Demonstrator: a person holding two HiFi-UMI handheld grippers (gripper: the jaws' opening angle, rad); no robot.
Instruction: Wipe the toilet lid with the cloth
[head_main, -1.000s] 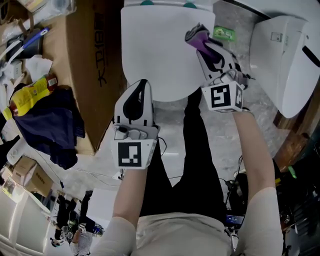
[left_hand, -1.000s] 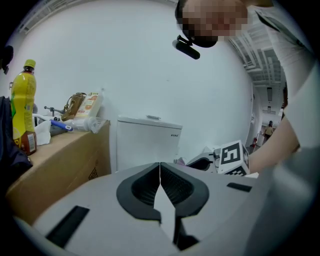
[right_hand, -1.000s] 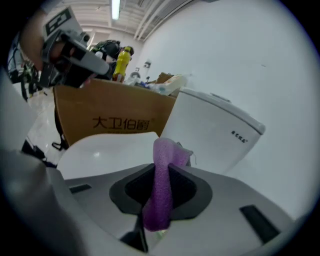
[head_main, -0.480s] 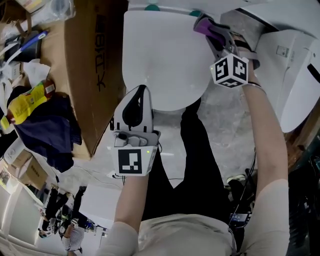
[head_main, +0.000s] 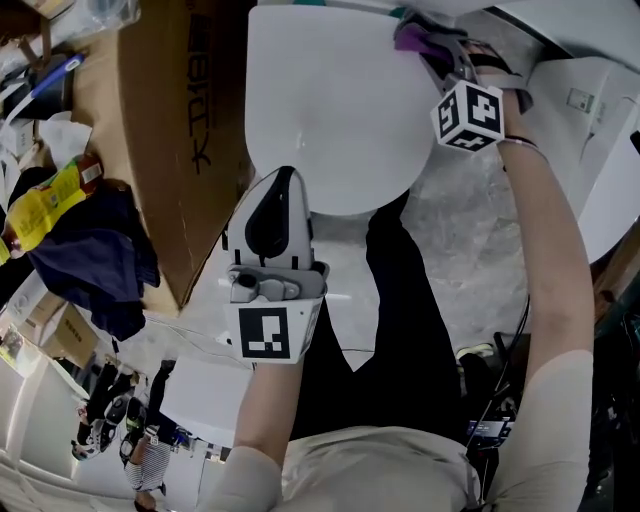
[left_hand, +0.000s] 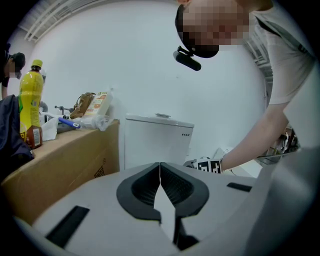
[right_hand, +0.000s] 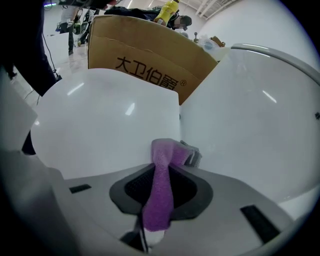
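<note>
The closed white toilet lid (head_main: 330, 110) fills the top of the head view and shows again as the lid (right_hand: 100, 135) in the right gripper view. My right gripper (head_main: 430, 45) is shut on a purple cloth (head_main: 412, 38) at the lid's far right corner, close to the tank. In the right gripper view the cloth (right_hand: 162, 185) hangs out between the jaws and touches the lid near the hinge. My left gripper (head_main: 272, 200) is shut with nothing in it, hovering at the lid's near edge. The tank (left_hand: 157, 137) shows ahead in the left gripper view.
A tall cardboard box (head_main: 190, 140) stands against the toilet's left side, with a yellow bottle (head_main: 40, 205) and dark cloth (head_main: 95, 260) beyond it. Another white fixture (head_main: 590, 150) sits to the right. The person's dark trousers (head_main: 400, 330) are just below the lid.
My right gripper has carried the purple cloth from the lid's right side up toward its far right corner. The left gripper has stayed near the lid's front edge.
</note>
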